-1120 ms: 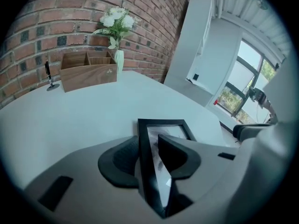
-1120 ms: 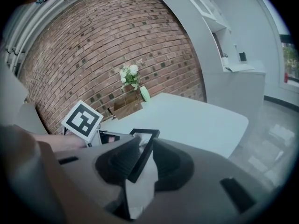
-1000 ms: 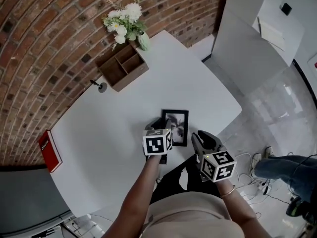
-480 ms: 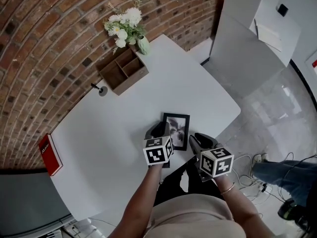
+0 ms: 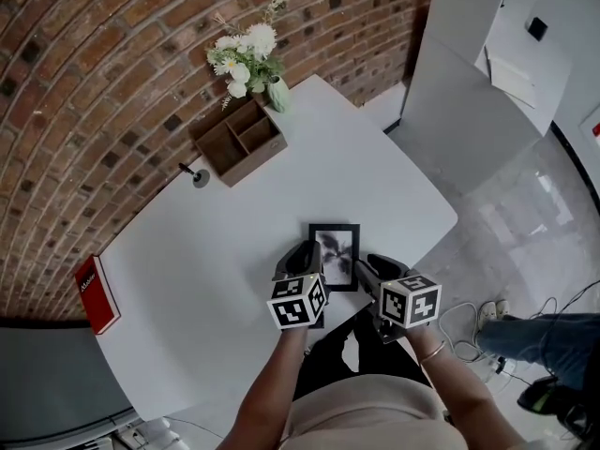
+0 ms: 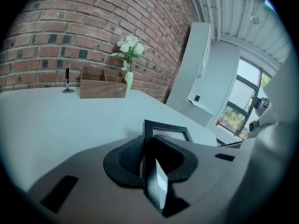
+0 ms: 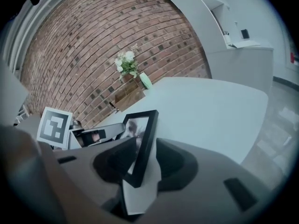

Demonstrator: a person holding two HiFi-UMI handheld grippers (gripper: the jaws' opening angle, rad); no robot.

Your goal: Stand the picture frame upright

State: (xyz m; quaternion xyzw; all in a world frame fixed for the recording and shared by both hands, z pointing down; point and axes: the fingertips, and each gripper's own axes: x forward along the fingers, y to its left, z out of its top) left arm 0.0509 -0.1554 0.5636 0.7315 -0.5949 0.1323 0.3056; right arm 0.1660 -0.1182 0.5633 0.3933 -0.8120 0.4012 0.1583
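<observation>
Black-bordered and small, the picture frame [image 5: 335, 254] is sitting at the near edge of the white table [image 5: 216, 251] in the head view. The left gripper [image 5: 302, 261] is reaching in at its left side and the right gripper [image 5: 368, 268] at its near right corner, while a wooden organiser [image 5: 242, 142] and a vase of flowers [image 5: 247, 54] are standing far off by the brick wall. In the left gripper view, the jaws, having just been closing, are pinching the frame's left edge, with the rest of the frame [image 6: 166, 130] slanting away over the tabletop. In the right gripper view, the jaws have just been opening and are standing spread. The frame's dark border [image 7: 142, 139] and a pale flap at its back, possibly its prop, are lying between them unsqueezed. The job is looking partly done: the frame is appearing tilted up rather than lying flat, yet it is not standing by itself, since the left grip is carrying it. What is remaining, by the look of it, is swinging the prop out, setting the bottom edge down and letting go.
</observation>
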